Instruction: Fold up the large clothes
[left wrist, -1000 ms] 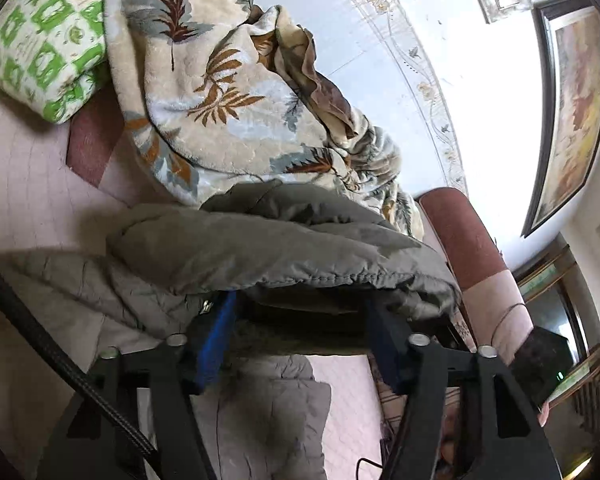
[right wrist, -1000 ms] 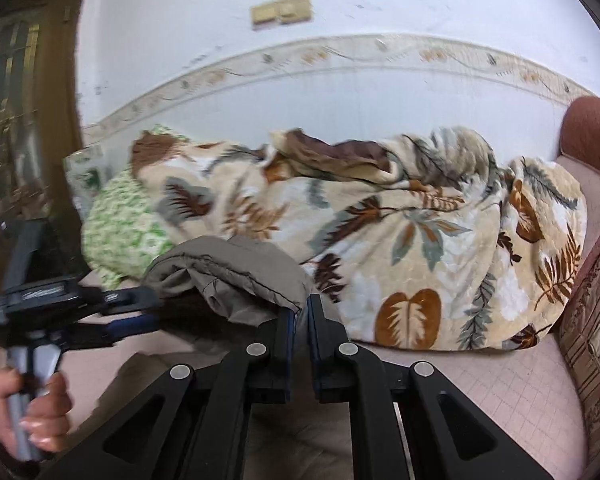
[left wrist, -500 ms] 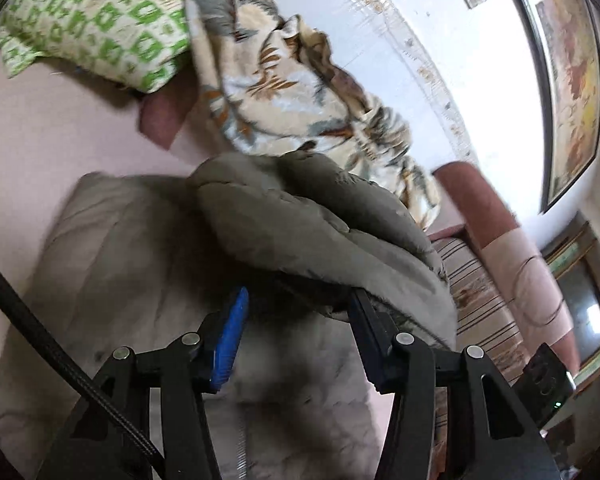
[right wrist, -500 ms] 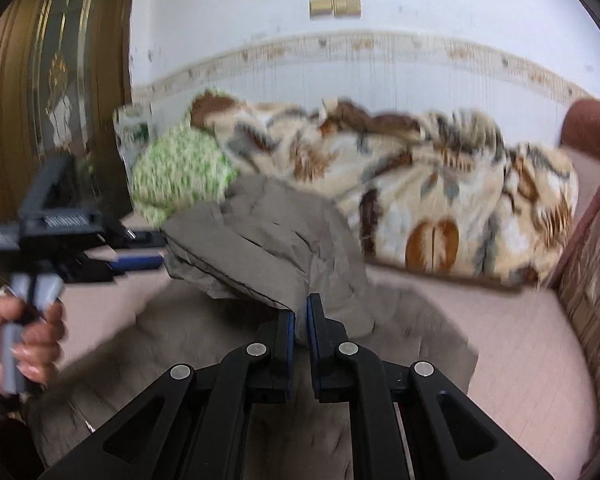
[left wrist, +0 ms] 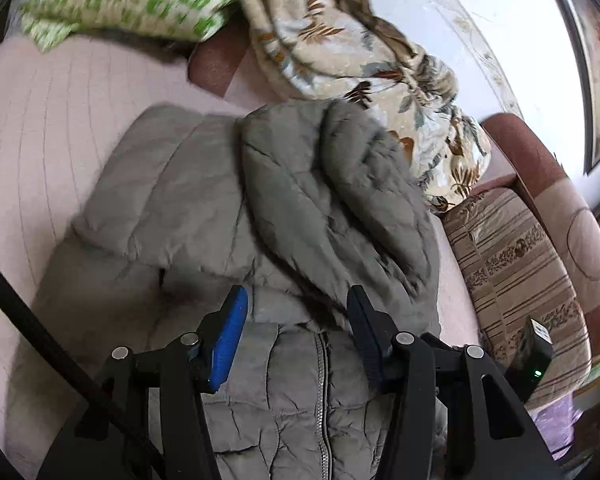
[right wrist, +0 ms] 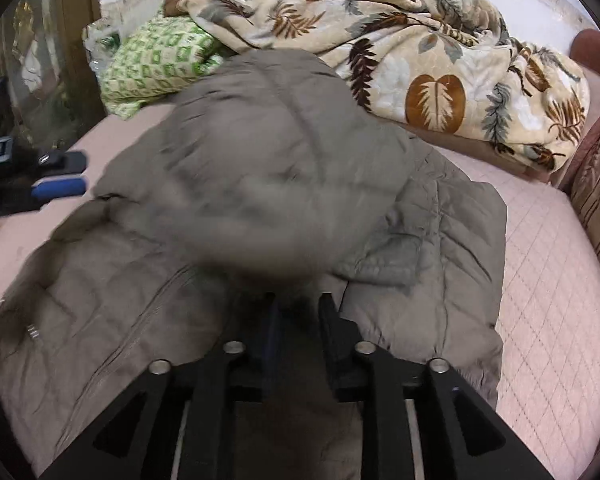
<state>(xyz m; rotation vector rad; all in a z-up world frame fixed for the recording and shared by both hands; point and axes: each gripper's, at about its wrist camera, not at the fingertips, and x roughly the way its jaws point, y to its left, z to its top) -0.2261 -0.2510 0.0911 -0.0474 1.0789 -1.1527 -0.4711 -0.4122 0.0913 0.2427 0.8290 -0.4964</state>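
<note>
With the hood [left wrist: 332, 200] folded down over the grey jacket [left wrist: 292, 400], the right gripper [right wrist: 298, 312] was opening off it at lower centre, the left gripper [left wrist: 296, 312] stood open, and a side fold seemed next.

Bare pink mattress [right wrist: 548, 280] lies open right of the grey jacket [right wrist: 260, 168]; leaf-print blanket [right wrist: 440, 64] and green pillow [right wrist: 156, 64] block the far side
</note>
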